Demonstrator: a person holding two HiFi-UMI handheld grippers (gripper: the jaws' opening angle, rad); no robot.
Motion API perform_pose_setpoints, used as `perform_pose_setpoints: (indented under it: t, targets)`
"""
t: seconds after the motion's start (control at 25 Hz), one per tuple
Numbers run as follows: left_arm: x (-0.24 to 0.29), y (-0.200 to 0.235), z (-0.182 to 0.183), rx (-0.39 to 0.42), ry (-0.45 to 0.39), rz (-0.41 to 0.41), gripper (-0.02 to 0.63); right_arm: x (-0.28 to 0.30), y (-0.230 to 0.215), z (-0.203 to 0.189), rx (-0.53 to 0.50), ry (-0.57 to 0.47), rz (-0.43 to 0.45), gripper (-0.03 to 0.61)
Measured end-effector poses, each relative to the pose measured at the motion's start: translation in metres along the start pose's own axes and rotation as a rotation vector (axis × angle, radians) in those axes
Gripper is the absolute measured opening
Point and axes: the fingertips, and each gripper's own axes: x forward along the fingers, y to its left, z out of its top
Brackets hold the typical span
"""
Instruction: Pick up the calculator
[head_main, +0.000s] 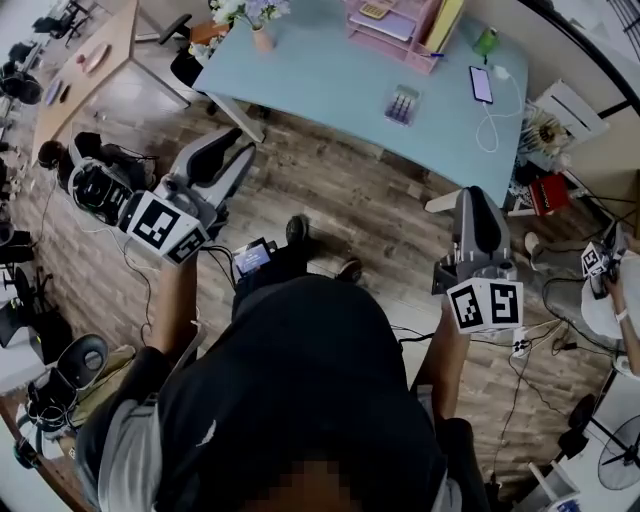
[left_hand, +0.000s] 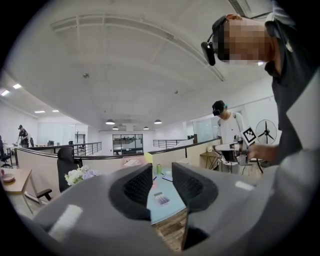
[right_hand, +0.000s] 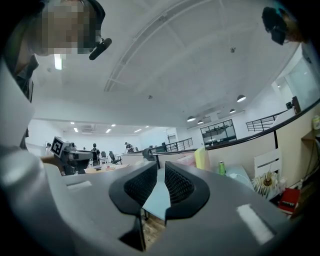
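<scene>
Lilac, flat rectangular calculator (head_main: 402, 104) lies on the pale blue tabletop (head_main: 320, 80), ahead of both tongs and well apart from them, its long axis running roughly away from us. Our right gripper (head_main: 475, 205) is nearer, clenched on nothing; our left gripper (head_main: 228, 150) stands parted, empty. A black phone (head_main: 481, 85) lies nearby; nothing blocks the approach.

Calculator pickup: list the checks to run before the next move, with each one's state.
1. Calculator visible, flat on the table: ok.
2. Room around it, phone lies apart: ok.
3. Left gripper jaws apart, empty: ok.
4. Right gripper ready to grasp: not ok, jaws together.
5. Grippers at the calculator: not ok, both short of the table, over the floor.
</scene>
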Motion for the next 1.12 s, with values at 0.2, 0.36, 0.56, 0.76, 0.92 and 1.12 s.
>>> perform_pose_setpoints:
  t: [0.2,0.36,0.56,0.76,0.92,1.12]
  targets:
    - [0.026,0.011,-0.006,-0.011,0.003,-0.053,0.155,0.009,-0.007,-0.002,-0.001,0.011,-0.041,0.030]
    - [0.054,0.028,-0.009,-0.022,-0.024,-0.117,0.155,0.020,-0.013,-0.004,-0.015,0.023,-0.102,0.031]
    - [0.088,0.065,-0.005,-0.037,-0.064,-0.179,0.155,0.054,-0.013,-0.006,-0.029,0.045,-0.150,0.031]
    - [0.108,0.112,-0.012,-0.053,-0.079,-0.223,0.155,0.102,-0.002,-0.008,-0.040,0.060,-0.179,0.031]
    - [0.119,0.151,-0.019,-0.076,-0.094,-0.239,0.155,0.142,0.009,-0.011,-0.053,0.093,-0.197,0.031]
    - [0.128,0.197,-0.029,-0.103,-0.110,-0.267,0.155,0.183,0.018,-0.021,-0.060,0.121,-0.232,0.041]
